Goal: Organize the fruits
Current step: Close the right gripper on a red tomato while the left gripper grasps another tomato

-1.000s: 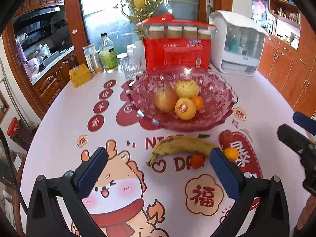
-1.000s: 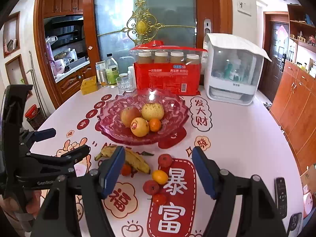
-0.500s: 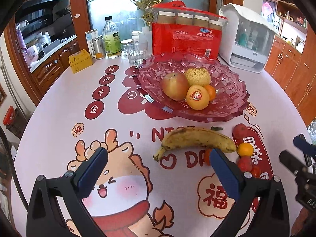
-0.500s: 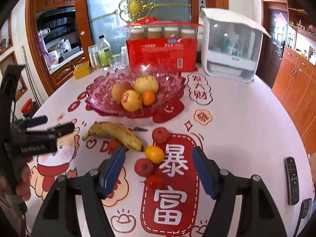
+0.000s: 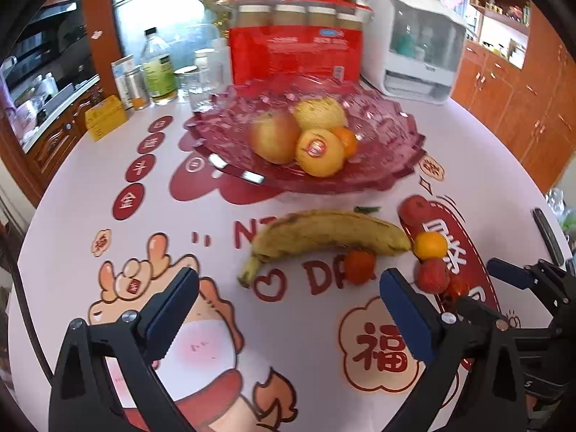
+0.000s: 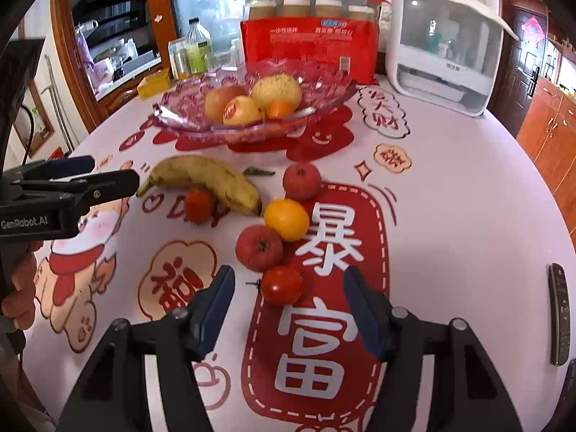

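Kitchen-side round table (image 6: pixel 450 187) with a white cloth printed in red characters and a cartoon. Pink glass bowl (image 6: pixel 324 93) sits toward the far side, holding an apple, a pear-like yellow fruit, a stickered orange-yellow fruit and a small orange. Loose fruit lies in front of the bowl: banana (image 6: pixel 208 180) on its side, a small red fruit (image 6: pixel 198 206) touching its near edge, a red apple-like fruit (image 6: pixel 301 181) just right of the banana tip, an orange (image 6: pixel 287 219), another red fruit (image 6: pixel 259 247) touching the orange, and a tomato (image 6: pixel 282 285), probably, nearest the camera.

Right gripper (image 6: pixel 288 306) hangs over the tomato, fingers part open and just narrowed, tomato between the tips but not pressed as far as I can tell. Left gripper (image 5: pixel 288 309) points at the banana from the near side, fingers wide, nothing between them. Remote (image 6: pixel 558 313) lies at the right table edge. Red package and white appliance stand behind the bowl.
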Action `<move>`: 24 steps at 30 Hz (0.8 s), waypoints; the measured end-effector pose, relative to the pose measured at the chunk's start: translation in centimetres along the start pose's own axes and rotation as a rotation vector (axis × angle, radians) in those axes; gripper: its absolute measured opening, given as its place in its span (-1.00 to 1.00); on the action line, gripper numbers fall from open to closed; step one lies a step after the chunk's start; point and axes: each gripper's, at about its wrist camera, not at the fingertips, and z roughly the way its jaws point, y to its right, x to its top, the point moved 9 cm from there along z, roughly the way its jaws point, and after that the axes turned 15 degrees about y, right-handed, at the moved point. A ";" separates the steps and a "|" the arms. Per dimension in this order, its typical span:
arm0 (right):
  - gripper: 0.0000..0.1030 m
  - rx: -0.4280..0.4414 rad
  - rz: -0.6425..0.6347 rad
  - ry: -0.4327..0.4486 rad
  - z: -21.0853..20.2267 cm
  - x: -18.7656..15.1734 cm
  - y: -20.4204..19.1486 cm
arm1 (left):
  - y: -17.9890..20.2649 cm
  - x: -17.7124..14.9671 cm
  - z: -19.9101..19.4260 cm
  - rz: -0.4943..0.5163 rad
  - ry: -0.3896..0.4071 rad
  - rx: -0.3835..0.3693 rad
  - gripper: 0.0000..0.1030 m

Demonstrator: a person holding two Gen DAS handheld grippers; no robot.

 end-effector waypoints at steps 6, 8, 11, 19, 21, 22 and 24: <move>-0.07 0.018 -0.003 -0.028 1.3 -1.2 -0.1 | 2.3 -0.9 0.7 0.014 -0.024 -0.054 0.90; -0.21 0.024 -0.003 -0.036 1.8 -1.5 -0.2 | 2.9 -1.1 0.9 0.023 -0.027 -0.062 0.90; -0.35 0.023 -0.016 -0.026 1.9 -1.6 -0.2 | 3.4 -1.3 1.3 0.020 -0.034 -0.071 0.90; -0.43 0.026 -0.013 -0.002 1.7 -1.6 0.1 | 3.4 -2.1 3.4 -0.061 -0.085 -0.097 0.59; -0.43 0.030 -0.003 -0.001 1.7 -1.7 0.3 | 3.4 -2.4 3.8 -0.085 -0.094 -0.105 0.57; -0.43 0.030 0.000 0.000 1.7 -1.7 0.3 | 3.4 -2.5 3.9 -0.093 -0.096 -0.106 0.55; -0.43 0.030 0.006 0.006 1.6 -1.6 0.5 | 3.4 -2.6 4.2 -0.106 -0.100 -0.108 0.51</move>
